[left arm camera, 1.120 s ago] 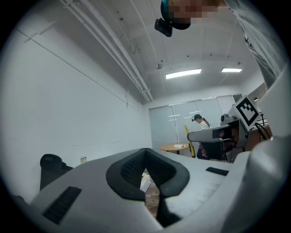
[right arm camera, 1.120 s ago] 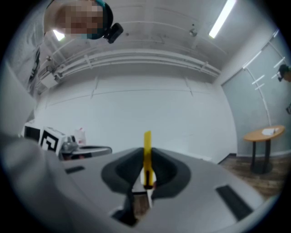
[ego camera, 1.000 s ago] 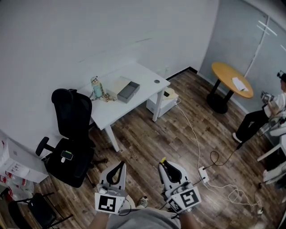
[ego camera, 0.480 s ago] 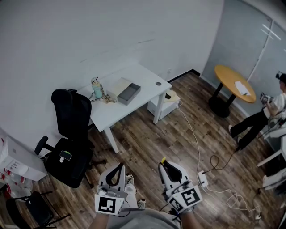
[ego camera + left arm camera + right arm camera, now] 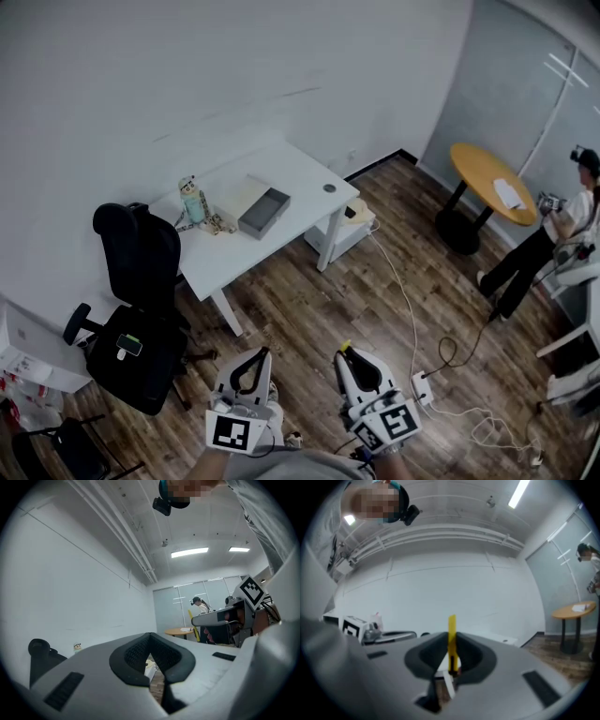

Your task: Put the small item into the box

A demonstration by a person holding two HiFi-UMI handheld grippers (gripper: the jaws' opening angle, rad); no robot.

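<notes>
A grey open box (image 5: 264,213) lies on the white desk (image 5: 295,165) far ahead, beside a flat beige piece (image 5: 242,195) and a small toy figure (image 5: 192,201). Both grippers hang low at the bottom of the head view, well short of the desk. My right gripper (image 5: 344,352) (image 5: 451,649) is shut on a thin yellow strip (image 5: 452,632) that sticks out past its tips. My left gripper (image 5: 257,356) (image 5: 151,654) is shut with nothing between its pads.
A black office chair (image 5: 139,309) stands left of the desk, with a small device (image 5: 128,346) on its seat. Cables and a power strip (image 5: 420,386) run over the wooden floor. A round orange table (image 5: 487,180) and a person (image 5: 553,234) are at the right.
The head view has shifted, so the desk and chair now sit a little further left. Both grippers keep their pose and stay shut. The person at the right has moved.
</notes>
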